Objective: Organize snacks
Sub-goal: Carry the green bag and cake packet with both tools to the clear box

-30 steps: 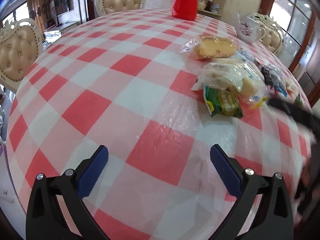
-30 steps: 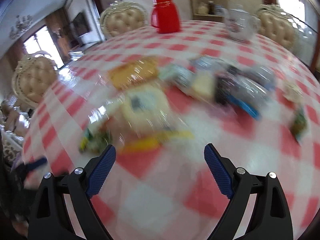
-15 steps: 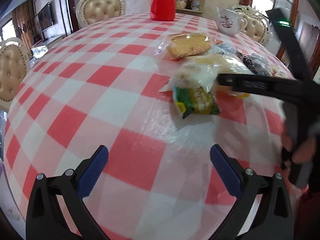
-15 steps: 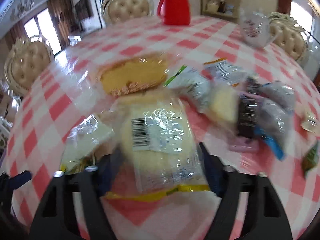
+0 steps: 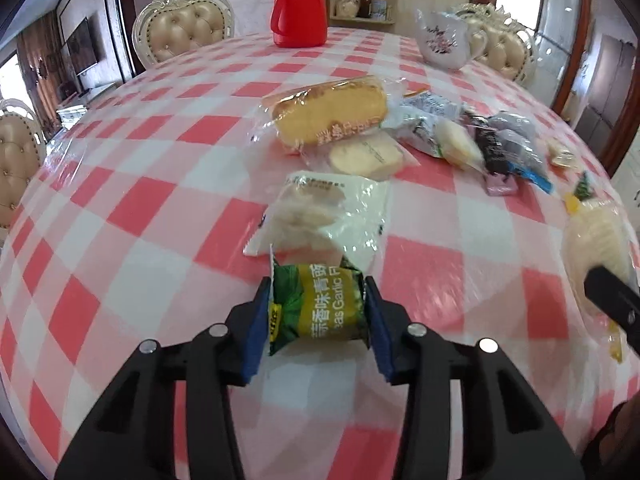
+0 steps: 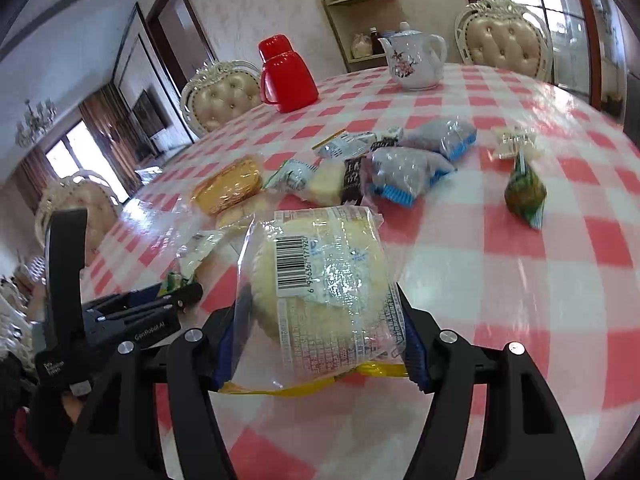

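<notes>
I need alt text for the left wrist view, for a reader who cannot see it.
The left gripper is shut on a green snack packet just above a red-and-white checked table. Beyond it lie a white packet, wrapped cakes and other snacks, with a red flask and a teapot at the far edge.

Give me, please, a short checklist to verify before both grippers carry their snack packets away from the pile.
1. Left gripper shut on the green garlic snack packet: ok, both blue pads press its sides.
2. Right gripper shut on the clear-wrapped round cake: ok, though mostly on loose wrapper, so it may slip.
3. Green packet free of the white snack bag behind it: cannot tell, their edges overlap.
4. Round cake lifted off the checkered tablecloth: cannot tell.
5. Red thermos and floral teapot away from both grippers: ok, they stand at the far side.
</notes>
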Action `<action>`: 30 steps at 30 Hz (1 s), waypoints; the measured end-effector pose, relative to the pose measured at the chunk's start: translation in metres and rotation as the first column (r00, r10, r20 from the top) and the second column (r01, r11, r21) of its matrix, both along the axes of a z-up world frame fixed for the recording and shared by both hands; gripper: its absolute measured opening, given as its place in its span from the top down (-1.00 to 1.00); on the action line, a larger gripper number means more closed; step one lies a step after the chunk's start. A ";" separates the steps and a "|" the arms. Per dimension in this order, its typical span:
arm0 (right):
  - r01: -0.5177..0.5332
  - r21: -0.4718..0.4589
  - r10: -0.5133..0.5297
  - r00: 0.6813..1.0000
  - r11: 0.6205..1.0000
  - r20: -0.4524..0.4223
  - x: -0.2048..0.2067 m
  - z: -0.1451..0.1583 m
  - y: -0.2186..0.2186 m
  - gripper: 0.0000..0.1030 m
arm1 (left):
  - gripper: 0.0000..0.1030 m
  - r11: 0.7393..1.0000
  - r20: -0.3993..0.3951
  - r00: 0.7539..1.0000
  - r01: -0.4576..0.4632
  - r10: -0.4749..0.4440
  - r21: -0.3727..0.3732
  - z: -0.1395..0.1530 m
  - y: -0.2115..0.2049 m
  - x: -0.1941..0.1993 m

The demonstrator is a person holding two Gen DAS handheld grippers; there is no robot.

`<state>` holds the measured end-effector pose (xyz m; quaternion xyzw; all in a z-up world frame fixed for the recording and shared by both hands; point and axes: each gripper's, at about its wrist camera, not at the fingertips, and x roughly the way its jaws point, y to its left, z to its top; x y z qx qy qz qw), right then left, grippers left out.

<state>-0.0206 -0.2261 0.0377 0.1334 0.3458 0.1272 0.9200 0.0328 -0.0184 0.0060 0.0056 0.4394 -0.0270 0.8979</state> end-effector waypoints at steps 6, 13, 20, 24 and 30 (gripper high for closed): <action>0.026 -0.066 -0.025 1.000 0.997 0.017 -0.012 0.002 0.010 -0.24 | 0.16 0.996 0.052 0.999 -0.010 0.014 -0.087 0.007 0.017 -0.045; 0.007 -0.054 -0.007 1.000 0.999 0.000 -0.027 0.000 0.012 -0.24 | 0.16 0.995 0.088 0.996 -0.006 0.016 -0.102 0.014 0.018 -0.072; -0.005 -0.069 0.004 1.000 0.998 -0.019 -0.046 0.000 0.019 -0.24 | 0.15 0.994 0.094 0.995 0.044 -0.034 -0.103 0.018 0.006 -0.096; -0.017 -0.085 0.015 0.999 0.996 -0.028 -0.058 -0.001 0.025 -0.24 | 0.15 0.994 0.100 0.994 0.056 -0.047 -0.089 0.024 0.008 -0.110; -0.057 -0.108 0.054 0.998 0.993 -0.031 -0.077 -0.002 0.043 -0.24 | 0.14 0.997 0.098 0.994 0.058 -0.054 -0.042 0.030 0.020 -0.132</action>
